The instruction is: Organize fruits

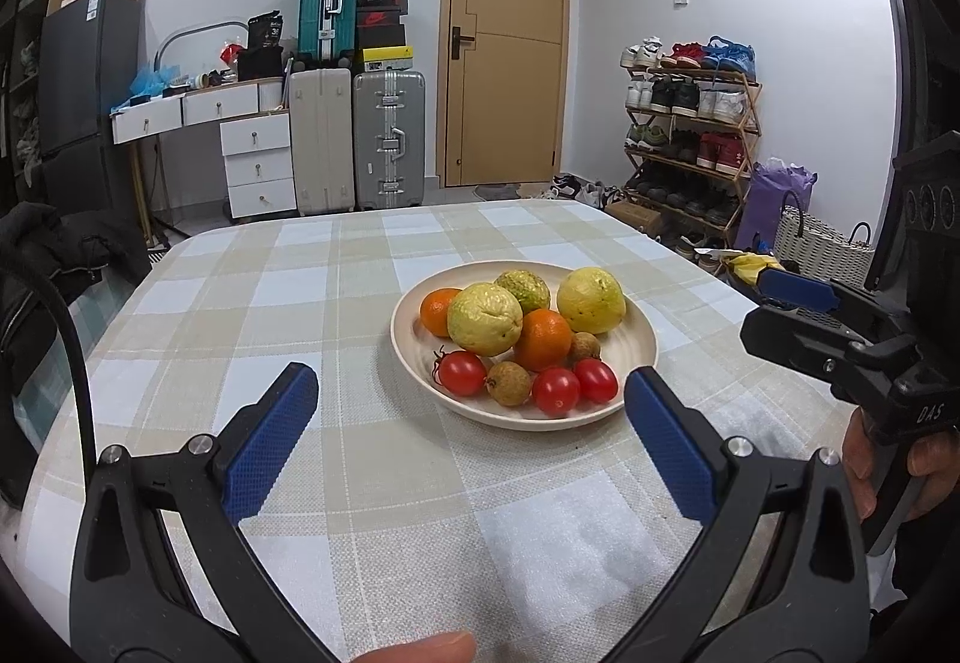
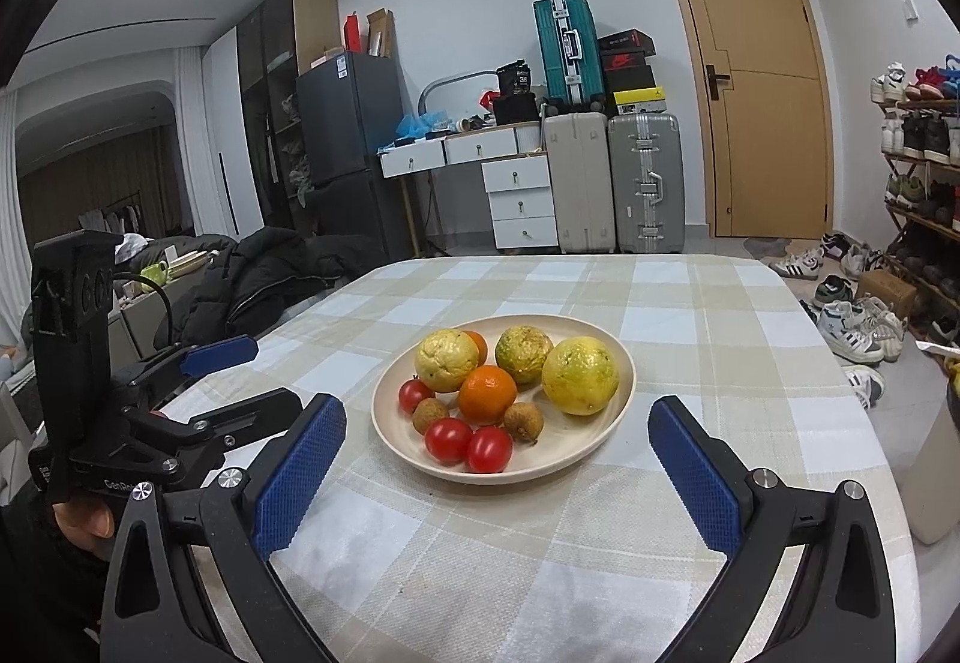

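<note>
A cream plate [image 1: 639, 357] [image 2: 600, 441] sits mid-table holding fruit: yellow-green guavas [image 1: 485, 319] [image 2: 579, 375], oranges [image 1: 543, 339] [image 2: 487, 394], red tomatoes [image 1: 555, 391] [image 2: 489, 449] and small brown longans [image 1: 508, 383] [image 2: 523, 421]. My left gripper [image 1: 471, 411] is open and empty, just short of the plate's near rim. My right gripper [image 2: 495, 447] is open and empty, its blue pads either side of the plate's near edge. Each gripper shows in the other's view: the right one [image 1: 798, 291] at right, the left one [image 2: 219, 348] at left.
The table has a beige and white checked cloth [image 1: 360, 483] [image 2: 540, 573]. A dark jacket [image 2: 264, 273] lies past the table's left edge. Suitcases [image 1: 387, 138], white drawers, a door and a shoe rack [image 1: 690, 135] stand behind.
</note>
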Demonstrator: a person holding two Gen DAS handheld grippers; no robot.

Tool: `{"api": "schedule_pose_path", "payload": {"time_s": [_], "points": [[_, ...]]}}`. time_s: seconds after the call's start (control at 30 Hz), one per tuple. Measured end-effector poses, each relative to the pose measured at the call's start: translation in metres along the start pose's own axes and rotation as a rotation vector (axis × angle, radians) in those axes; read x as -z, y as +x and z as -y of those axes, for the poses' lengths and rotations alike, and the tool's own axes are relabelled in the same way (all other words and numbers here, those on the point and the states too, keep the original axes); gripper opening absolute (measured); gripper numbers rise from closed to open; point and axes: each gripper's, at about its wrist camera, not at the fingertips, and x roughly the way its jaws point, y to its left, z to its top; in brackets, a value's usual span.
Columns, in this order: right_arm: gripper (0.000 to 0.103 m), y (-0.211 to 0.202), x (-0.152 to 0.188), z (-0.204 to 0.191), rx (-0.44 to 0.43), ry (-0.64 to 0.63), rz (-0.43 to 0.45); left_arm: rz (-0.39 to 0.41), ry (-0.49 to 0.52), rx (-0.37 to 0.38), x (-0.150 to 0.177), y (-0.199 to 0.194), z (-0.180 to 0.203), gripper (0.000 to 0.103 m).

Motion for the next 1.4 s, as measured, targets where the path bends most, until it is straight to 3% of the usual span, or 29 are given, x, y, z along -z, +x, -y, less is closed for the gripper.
{"api": "schedule_pose_path", "payload": {"time_s": [1.4], "points": [[0.103, -0.0015, 0.0003, 0.0005, -0.004, 0.01, 0.004, 0.0, -0.001, -0.005, 0.0004, -0.0001, -0.0005, 0.102]]}}
